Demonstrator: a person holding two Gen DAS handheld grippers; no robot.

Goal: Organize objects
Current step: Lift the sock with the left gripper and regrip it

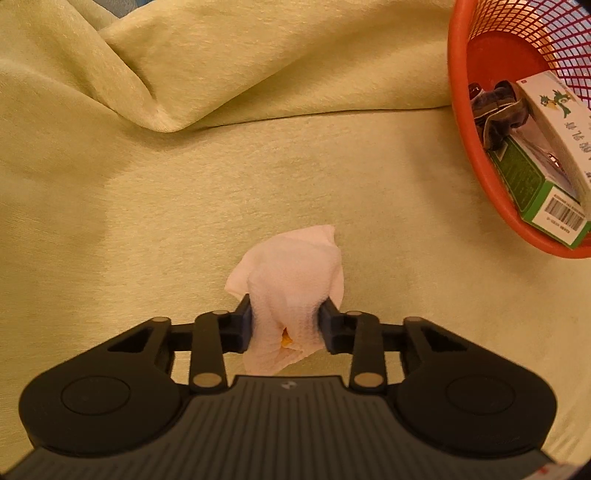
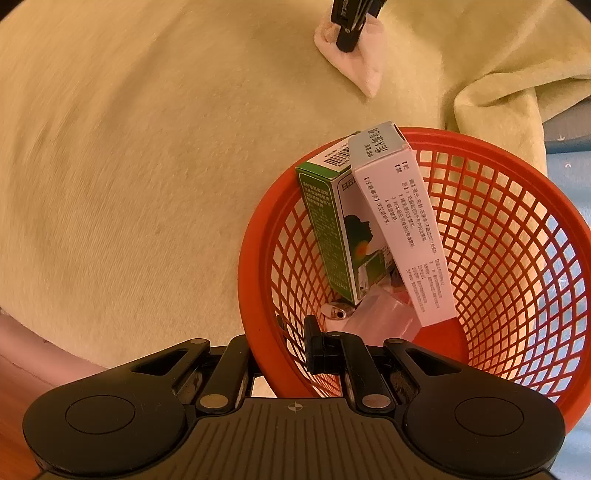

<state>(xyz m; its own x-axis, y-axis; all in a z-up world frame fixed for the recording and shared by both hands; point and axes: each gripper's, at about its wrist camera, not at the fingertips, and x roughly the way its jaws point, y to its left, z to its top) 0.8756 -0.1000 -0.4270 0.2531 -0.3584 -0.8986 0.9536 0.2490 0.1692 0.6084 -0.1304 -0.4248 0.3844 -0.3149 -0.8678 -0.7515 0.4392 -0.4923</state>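
My left gripper (image 1: 286,325) is shut on a crumpled white tissue (image 1: 291,280), held just over the yellow-green cloth (image 1: 221,166). The tissue also shows in the right wrist view (image 2: 360,62), pinched by the left gripper's fingers (image 2: 349,33). My right gripper (image 2: 279,354) is shut on the near rim of the red mesh basket (image 2: 251,266), one finger inside and one outside. The basket holds a green box (image 2: 332,229), a white-pink box (image 2: 402,229) and small items. The basket also shows in the left wrist view (image 1: 458,110) at the right.
The cloth is bunched into folds at the back left (image 1: 122,74) and far right (image 2: 491,99). A dark bundle (image 1: 498,110) lies in the basket. A blue surface (image 2: 569,166) shows beyond the cloth edge.
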